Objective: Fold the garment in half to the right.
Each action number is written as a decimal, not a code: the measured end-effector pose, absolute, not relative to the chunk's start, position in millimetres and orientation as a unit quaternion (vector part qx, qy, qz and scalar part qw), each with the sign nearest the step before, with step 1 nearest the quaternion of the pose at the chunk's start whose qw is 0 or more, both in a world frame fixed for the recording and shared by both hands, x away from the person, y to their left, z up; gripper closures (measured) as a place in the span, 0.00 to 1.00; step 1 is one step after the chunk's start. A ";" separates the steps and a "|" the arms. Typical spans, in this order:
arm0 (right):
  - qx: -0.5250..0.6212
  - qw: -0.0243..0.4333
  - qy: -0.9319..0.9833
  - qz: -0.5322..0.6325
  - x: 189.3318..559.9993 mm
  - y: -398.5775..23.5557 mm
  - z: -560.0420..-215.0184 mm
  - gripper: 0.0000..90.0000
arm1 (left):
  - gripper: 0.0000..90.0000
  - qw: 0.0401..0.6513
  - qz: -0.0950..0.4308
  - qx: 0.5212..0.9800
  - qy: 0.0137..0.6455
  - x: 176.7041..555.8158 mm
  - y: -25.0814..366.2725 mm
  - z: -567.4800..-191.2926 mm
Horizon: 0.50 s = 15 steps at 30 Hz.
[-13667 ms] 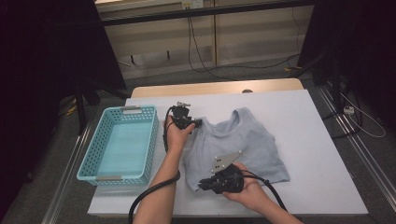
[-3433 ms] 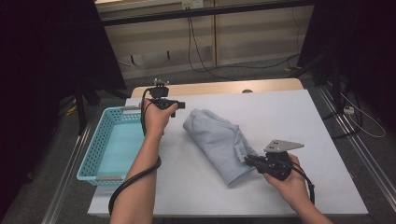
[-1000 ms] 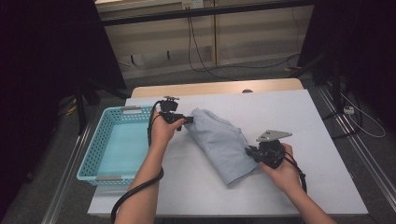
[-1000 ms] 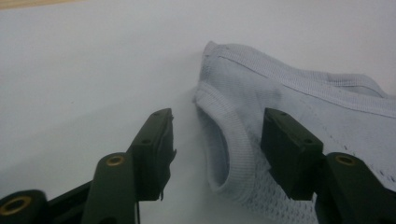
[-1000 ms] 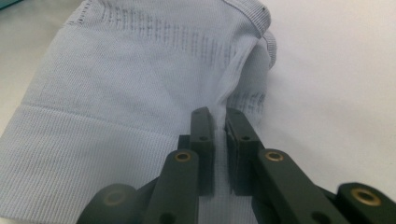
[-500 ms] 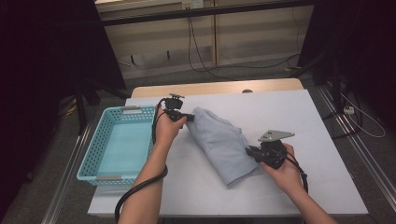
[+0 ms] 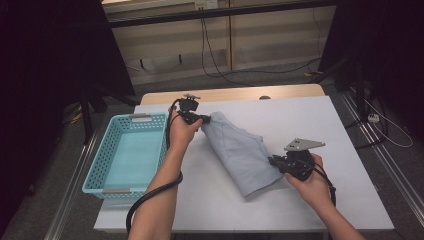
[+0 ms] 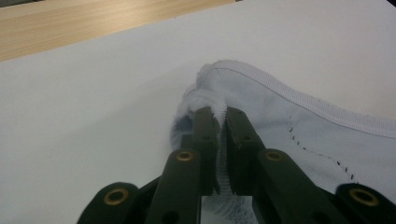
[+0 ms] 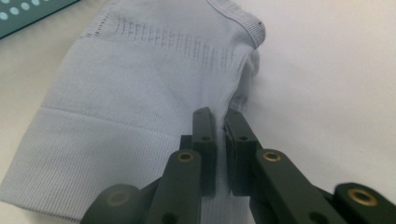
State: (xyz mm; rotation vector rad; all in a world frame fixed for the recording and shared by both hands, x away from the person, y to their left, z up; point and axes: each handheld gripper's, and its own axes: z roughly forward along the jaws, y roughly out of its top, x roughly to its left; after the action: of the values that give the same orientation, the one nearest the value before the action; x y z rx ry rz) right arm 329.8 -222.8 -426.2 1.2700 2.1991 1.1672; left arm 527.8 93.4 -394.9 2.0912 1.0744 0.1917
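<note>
At the left of the table (image 7: 350,200) stands an empty turquoise basket (image 7: 131,155), placed just beside the work area, probably to receive the finished garment. Next comes the left gripper (image 7: 204,119), whose jaws have just been closing and now pinch the hemmed far end of the folded pale blue shirt (image 7: 242,152); the left gripper view shows the fabric edge (image 8: 219,105) squeezed between the narrow jaws. The shirt lies diagonally across the middle of the table as a long folded strip. At the right, the right gripper (image 7: 274,161) clamps the shirt's side edge close to its near end, jaws nearly together on the cloth (image 9: 219,114). Holding both ends likely permits a further fold or a lift toward the basket. The layers under the fold and the pads' exact bite remain hidden.
</note>
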 end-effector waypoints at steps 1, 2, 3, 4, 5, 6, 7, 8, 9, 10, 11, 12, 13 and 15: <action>0.448 0.172 0.774 0.412 330.5 -223.5 -427.3 0.95 | 0.93 0.378 0.078 0.822 0.419 528.8 92.7 -396.5; 0.449 0.174 0.773 0.413 332.4 -224.0 -428.9 0.95 | 0.93 0.375 0.079 0.821 0.422 529.3 92.4 -397.8; 0.449 0.174 0.773 0.412 333.7 -224.3 -429.9 0.95 | 0.93 0.376 0.080 0.819 0.426 530.2 92.6 -400.1; 0.451 0.172 0.773 0.411 336.1 -223.8 -431.7 0.95 | 0.93 0.376 0.080 0.818 0.427 530.7 92.7 -401.8; 0.451 0.170 0.776 0.408 338.0 -223.3 -433.6 0.95 | 0.93 0.375 0.080 0.819 0.427 531.1 92.5 -403.3; 0.453 0.170 0.776 0.404 339.4 -222.9 -435.2 0.95 | 0.93 0.373 0.081 0.820 0.427 531.2 92.0 -404.7; 0.453 0.170 0.777 0.402 340.9 -222.8 -436.8 0.95 | 0.93 0.372 0.081 0.821 0.426 531.5 91.8 -405.9; 0.455 0.169 0.778 0.400 342.2 -222.7 -438.0 0.94 | 0.92 0.371 0.081 0.821 0.426 531.7 91.9 -406.7; 0.455 0.171 0.778 0.399 343.2 -222.9 -438.9 0.94 | 0.92 0.369 0.078 0.822 0.426 532.1 92.3 -407.0; 0.455 0.172 0.777 0.400 344.2 -223.1 -439.5 0.94 | 0.92 0.369 0.076 0.821 0.428 532.1 92.4 -407.1; 0.455 0.170 0.777 0.401 344.7 -223.3 -439.6 0.94 | 0.92 0.369 0.078 0.821 0.429 532.2 92.8 -406.7; 0.455 0.172 0.776 0.402 345.0 -223.3 -439.5 0.94 | 0.92 0.369 0.078 0.821 0.429 532.0 93.0 -406.2; 0.454 0.174 0.776 0.402 345.1 -223.2 -439.3 0.94 | 0.91 0.367 0.075 0.822 0.428 531.6 93.6 -404.9; 0.446 0.181 0.778 0.403 346.2 -222.7 -439.0 0.94 | 0.91 0.368 0.075 0.821 0.430 530.6 94.5 -403.1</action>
State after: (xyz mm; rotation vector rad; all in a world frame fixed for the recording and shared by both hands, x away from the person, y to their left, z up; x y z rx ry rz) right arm 346.2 -222.7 -439.0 1.2589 2.1979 1.1390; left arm 530.6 94.5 -403.1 2.1090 1.1037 0.1926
